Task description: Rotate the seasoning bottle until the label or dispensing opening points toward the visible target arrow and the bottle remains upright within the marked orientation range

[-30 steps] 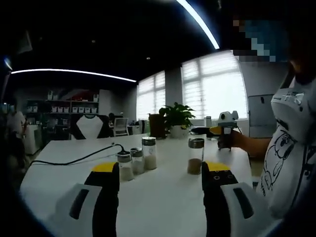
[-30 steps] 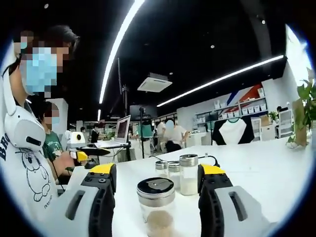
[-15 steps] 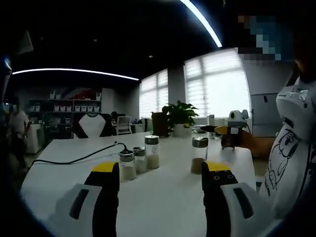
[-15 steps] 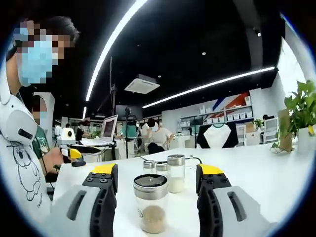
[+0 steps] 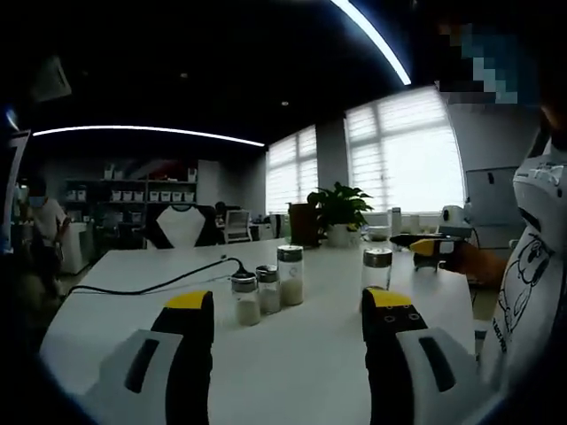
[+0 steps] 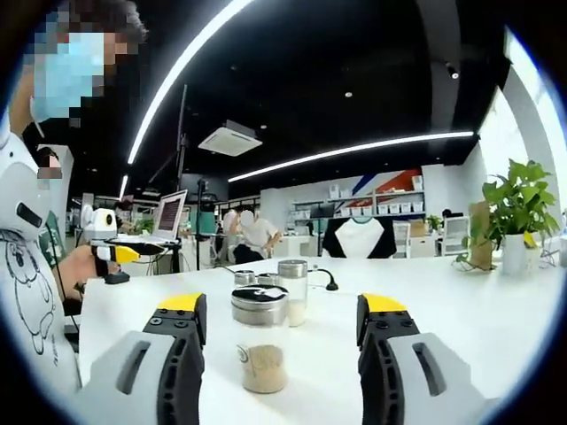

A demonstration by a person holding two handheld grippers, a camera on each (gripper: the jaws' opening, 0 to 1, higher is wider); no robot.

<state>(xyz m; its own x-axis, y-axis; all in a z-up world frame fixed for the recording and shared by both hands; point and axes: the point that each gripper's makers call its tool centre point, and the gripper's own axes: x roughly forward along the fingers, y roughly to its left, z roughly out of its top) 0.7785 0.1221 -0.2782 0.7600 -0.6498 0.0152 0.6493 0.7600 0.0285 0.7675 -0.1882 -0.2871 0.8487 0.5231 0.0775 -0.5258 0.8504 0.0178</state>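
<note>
- No arrow or marked range could be made out on the white table [image 6: 496, 319] in either view, and any label on the seasoning bottle [image 6: 260, 341] was too small to read, so I couldn't tell which way it faced.
- In the left gripper view that bottle [image 5: 376, 270] was partly cut off behind the tip of the right-hand jaw, so just its metal cap and upper glass showed.
- The far shelves and people in the back of the room were dim and blurry, nothing worth calling there.
- The right gripper [image 6: 281, 312] had its jaws spread wide, way wider than the bottle, and wasn't gripping or touching anything.
- The left gripper [image 5: 290, 308] was the same deal: jaws wide apart, nothing between them but bare table.
- In the right gripper view the seasoning bottle stood upright on the table, between the two jaws but a bit ahead of them, closer to the left jaw, with brownish powder in the bottom.
- Three other shakers [image 6: 281, 290] with white stuff in them sat in a cluster further back, behind the bottle; in the left gripper view the same cluster [image 5: 266, 287] sat out ahead between the jaws, next to a black cable [image 5: 151, 283].
- A potted plant [image 6: 514, 212] stood near the far end of the table.
</note>
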